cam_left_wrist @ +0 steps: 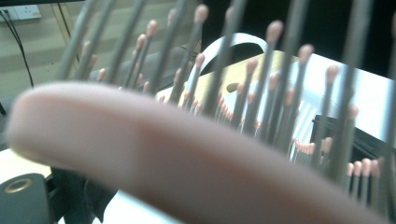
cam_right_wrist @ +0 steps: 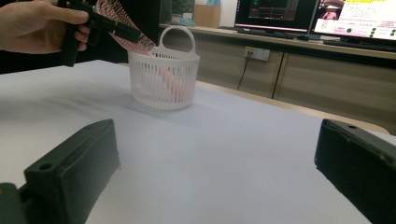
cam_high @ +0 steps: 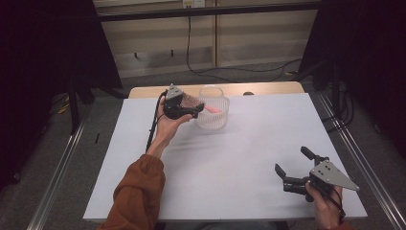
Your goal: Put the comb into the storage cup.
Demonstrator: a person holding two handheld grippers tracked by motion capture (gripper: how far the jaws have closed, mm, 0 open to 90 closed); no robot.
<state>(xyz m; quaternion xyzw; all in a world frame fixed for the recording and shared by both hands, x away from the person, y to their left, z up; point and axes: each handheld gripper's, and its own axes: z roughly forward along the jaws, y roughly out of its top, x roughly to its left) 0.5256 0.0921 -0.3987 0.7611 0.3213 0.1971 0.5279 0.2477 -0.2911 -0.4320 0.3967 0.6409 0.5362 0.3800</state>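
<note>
A pink hairbrush (cam_high: 192, 101) with pink-tipped bristles hangs head-up over a white plastic basket (cam_high: 212, 118) at the table's far middle. Its handle (cam_right_wrist: 172, 83) points down inside the basket. My left gripper (cam_high: 195, 109) is shut on the brush head, just left of the basket rim. In the left gripper view the brush's pink rim (cam_left_wrist: 163, 158) and bristles blur close to the camera, with the basket's handle (cam_left_wrist: 243, 39) behind them. My right gripper (cam_high: 293, 161) rests open near the front right corner, with nothing between its jaws (cam_right_wrist: 215, 158). It faces the basket (cam_right_wrist: 163, 84).
A white sheet covers the table (cam_high: 239, 158), leaving a wooden strip (cam_high: 268, 88) bare along the far edge. A black cable (cam_high: 154, 124) trails from the left gripper down along the forearm. Metal rails run beside the table on both sides.
</note>
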